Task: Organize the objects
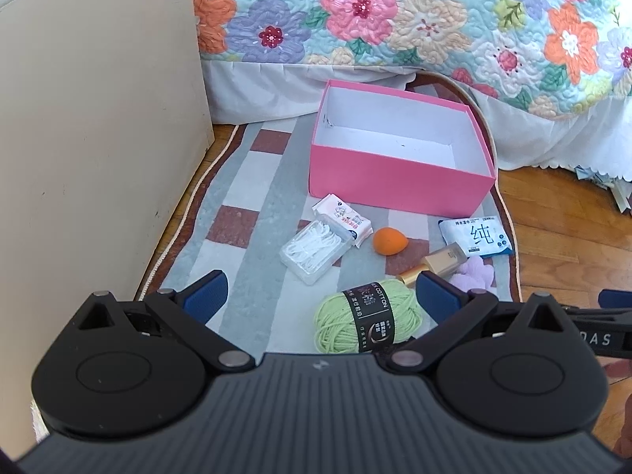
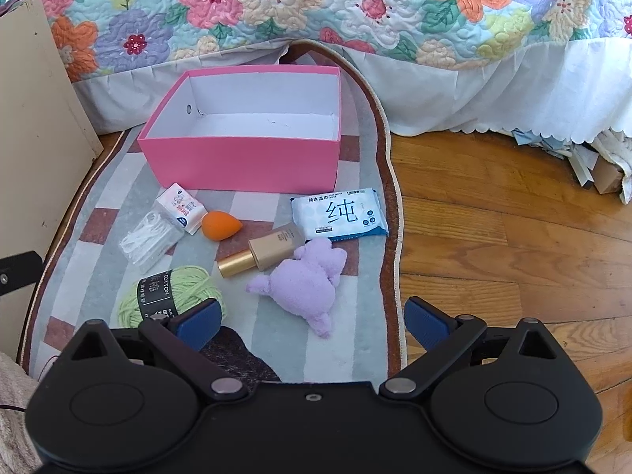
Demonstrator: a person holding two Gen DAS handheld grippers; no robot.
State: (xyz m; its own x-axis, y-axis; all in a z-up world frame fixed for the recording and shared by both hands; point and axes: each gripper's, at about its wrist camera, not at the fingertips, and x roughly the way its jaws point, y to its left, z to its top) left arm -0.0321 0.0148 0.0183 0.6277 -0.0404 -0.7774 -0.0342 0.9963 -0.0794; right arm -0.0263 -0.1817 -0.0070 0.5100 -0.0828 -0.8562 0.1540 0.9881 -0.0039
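so, risks: the purple plush toy (image 2: 306,288) is soft and can slip or fold if it is pinched only at one ear; the gold bottle (image 2: 264,254) lies on its side touching the plush, so i judge it may roll when the plush is lifted.
more risks: the floss pick case (image 2: 148,237) leans on the small tissue pack (image 2: 181,207), so taking one can drag the other; the green yarn ball (image 1: 367,322) may let a strand catch on a finger.
box: the pink box (image 2: 245,170) stands open on the striped rug (image 2: 94,276), near the bed's flowered quilt (image 2: 316,4); inside it looks empty and white, so nothing is organized yet, i think.
objects, place: all lie on the rug in front of the box; the orange sponge (image 2: 219,225) is between the tissue pack and the bottle; the wet wipes pack (image 2: 339,213) is just beside the box's right corner.
objects, look: the yarn has a black label band; the wipes pack is flat, blue and white; the floss case is clear plastic.
left gripper (image 1: 324,290): wide apart, holding nothing, above the yarn.
right gripper (image 2: 312,318): wide apart too, empty, hovering near the plush.
floor: wooden boards (image 2: 493,217) are at the right of the rug.
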